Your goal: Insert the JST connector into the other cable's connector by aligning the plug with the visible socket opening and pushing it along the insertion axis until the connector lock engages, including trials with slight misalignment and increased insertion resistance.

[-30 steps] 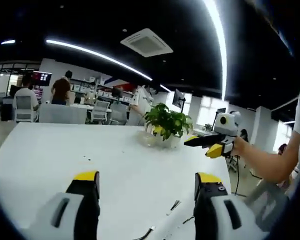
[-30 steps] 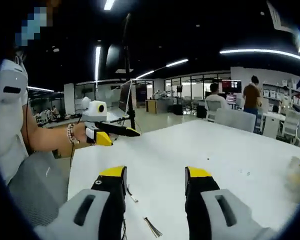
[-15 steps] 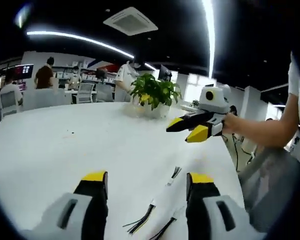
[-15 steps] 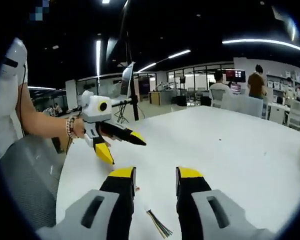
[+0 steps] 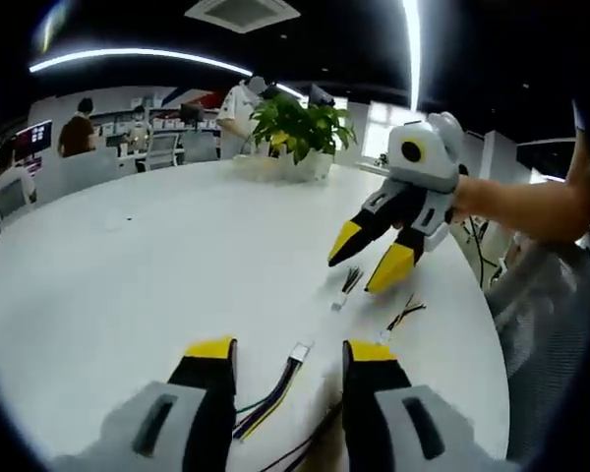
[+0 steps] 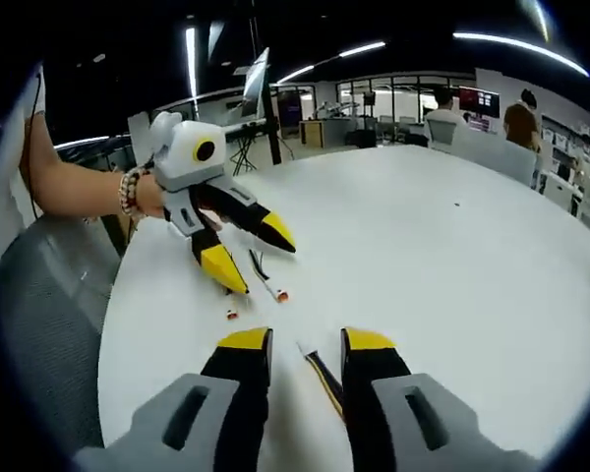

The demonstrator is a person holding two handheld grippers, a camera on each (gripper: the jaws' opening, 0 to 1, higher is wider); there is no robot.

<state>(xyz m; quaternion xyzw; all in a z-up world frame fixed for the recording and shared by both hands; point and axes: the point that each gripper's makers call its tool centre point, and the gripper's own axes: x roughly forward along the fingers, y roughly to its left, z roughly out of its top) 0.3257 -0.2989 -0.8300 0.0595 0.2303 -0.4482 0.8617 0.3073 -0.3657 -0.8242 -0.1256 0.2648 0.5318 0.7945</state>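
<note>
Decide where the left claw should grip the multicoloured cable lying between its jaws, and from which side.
Probably just behind the white connector of the multicoloured cable, coming straight down. It lies flat on the table, along the open left claw, so the jaws would close across its narrow sides, socket end free.

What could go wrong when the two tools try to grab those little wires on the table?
1. The multicoloured cable is thin and lies flat on the white table, so the left tool might slip off it.
2. The small cable and another one lie close together under the right tool, so it might pinch the wrong one.
</note>
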